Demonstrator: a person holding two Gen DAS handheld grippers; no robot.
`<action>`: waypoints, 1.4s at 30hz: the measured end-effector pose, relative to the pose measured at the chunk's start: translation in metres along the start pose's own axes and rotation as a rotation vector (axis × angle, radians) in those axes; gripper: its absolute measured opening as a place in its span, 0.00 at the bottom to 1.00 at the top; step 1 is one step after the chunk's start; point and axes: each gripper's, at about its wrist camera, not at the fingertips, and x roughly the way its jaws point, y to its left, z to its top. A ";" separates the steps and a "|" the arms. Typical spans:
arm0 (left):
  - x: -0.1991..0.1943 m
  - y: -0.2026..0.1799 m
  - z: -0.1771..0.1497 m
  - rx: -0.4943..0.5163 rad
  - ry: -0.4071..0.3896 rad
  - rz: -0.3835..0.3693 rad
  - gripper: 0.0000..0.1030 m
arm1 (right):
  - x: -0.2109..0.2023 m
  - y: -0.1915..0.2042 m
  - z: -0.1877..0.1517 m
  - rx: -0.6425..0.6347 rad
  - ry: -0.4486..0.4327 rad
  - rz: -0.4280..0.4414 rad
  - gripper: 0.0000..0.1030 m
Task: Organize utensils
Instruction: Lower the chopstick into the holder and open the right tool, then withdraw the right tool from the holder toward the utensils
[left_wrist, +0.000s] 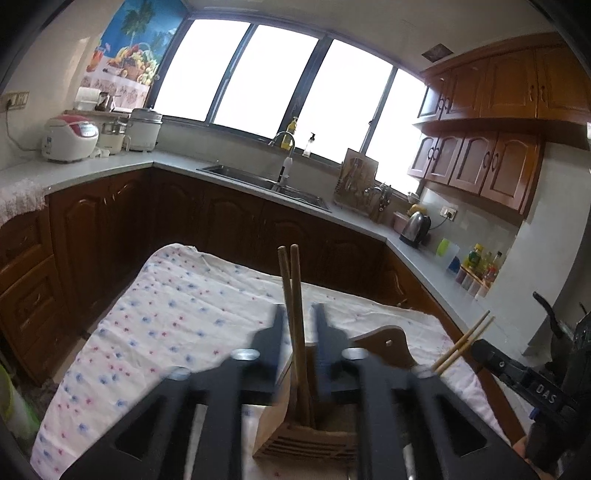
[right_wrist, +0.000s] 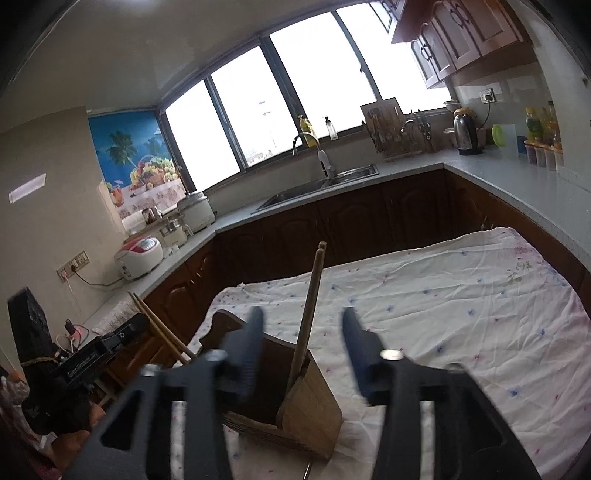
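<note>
A wooden utensil holder (left_wrist: 295, 435) (right_wrist: 310, 410) stands on the cloth-covered table. In the left wrist view, a pair of dark wooden chopsticks (left_wrist: 293, 314) stands upright in the holder, between the fingers of my left gripper (left_wrist: 300, 325), which are open around them without clearly pinching. In the right wrist view, another chopstick pair (right_wrist: 310, 314) leans in the holder between the wide-open fingers of my right gripper (right_wrist: 301, 332). Each pair also shows at the other view's edge (left_wrist: 465, 341) (right_wrist: 159, 328).
The table wears a white floral cloth (left_wrist: 166, 314) (right_wrist: 461, 314). Behind it run dark cabinets, a grey counter with a sink (left_wrist: 266, 182), a kettle (left_wrist: 415, 223), rice cookers (left_wrist: 68, 136), bottles (left_wrist: 480, 266) and a utensil rack (right_wrist: 391, 129).
</note>
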 end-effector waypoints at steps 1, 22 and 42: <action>-0.006 0.003 0.000 -0.013 -0.011 0.001 0.45 | -0.006 -0.002 0.000 0.007 -0.009 0.000 0.56; -0.120 0.007 -0.049 0.009 0.032 0.028 0.94 | -0.107 -0.021 -0.045 0.076 -0.022 -0.015 1.00; -0.190 -0.009 -0.081 0.012 0.152 0.028 0.94 | -0.170 -0.039 -0.112 0.076 0.062 -0.129 1.00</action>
